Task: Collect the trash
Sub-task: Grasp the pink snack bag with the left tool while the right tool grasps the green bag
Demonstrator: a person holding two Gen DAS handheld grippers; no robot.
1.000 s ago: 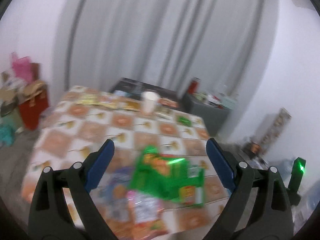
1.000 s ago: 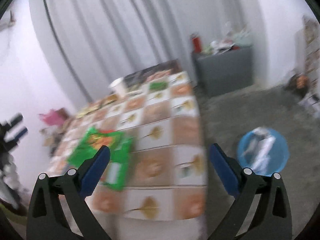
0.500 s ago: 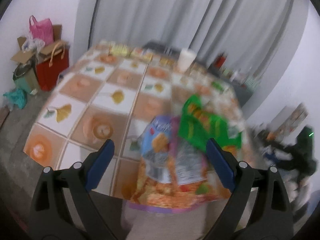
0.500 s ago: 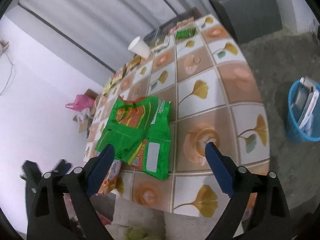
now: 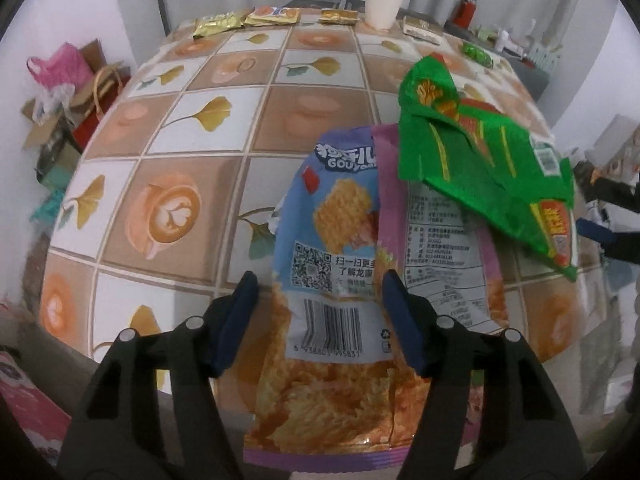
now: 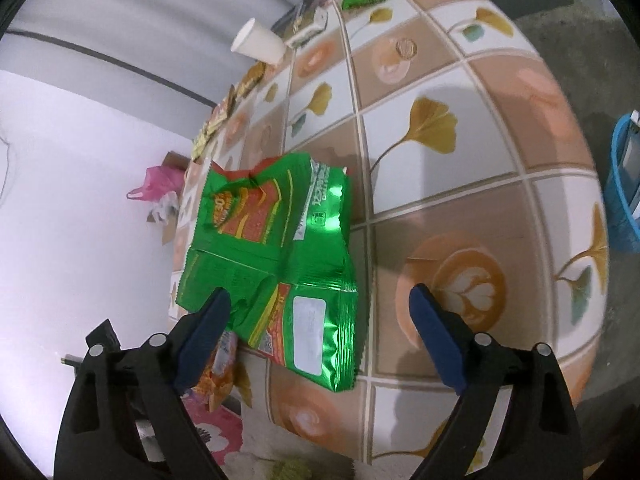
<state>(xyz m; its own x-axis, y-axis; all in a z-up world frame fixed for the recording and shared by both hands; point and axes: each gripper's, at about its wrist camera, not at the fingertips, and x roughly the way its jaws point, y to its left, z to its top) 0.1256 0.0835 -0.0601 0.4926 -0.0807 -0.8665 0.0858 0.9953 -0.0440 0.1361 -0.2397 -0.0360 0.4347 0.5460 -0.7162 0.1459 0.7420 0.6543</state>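
A blue-and-orange noodle wrapper (image 5: pixel 332 272) lies at the table's near edge, hanging over it. A green snack bag (image 5: pixel 472 148) lies partly on top of it at the right; it also shows in the right wrist view (image 6: pixel 276 256). My left gripper (image 5: pixel 320 304) is open, its fingers either side of the noodle wrapper. My right gripper (image 6: pixel 320 320) is open, just above the green bag's near end. A corner of the noodle wrapper (image 6: pixel 216 376) shows under the green bag.
The patterned table (image 5: pixel 168 152) holds a white paper cup (image 5: pixel 382 4), small snack packets (image 5: pixel 240 20) and a green packet (image 5: pixel 476 52) at its far end. A blue bin (image 6: pixel 624 184) stands on the floor at the right. Bags and boxes (image 5: pixel 68 92) sit on the left.
Both grippers have moved down and closer to the table. The left now straddles the noodle wrapper, the right hovers over the green bag. Both stay open.
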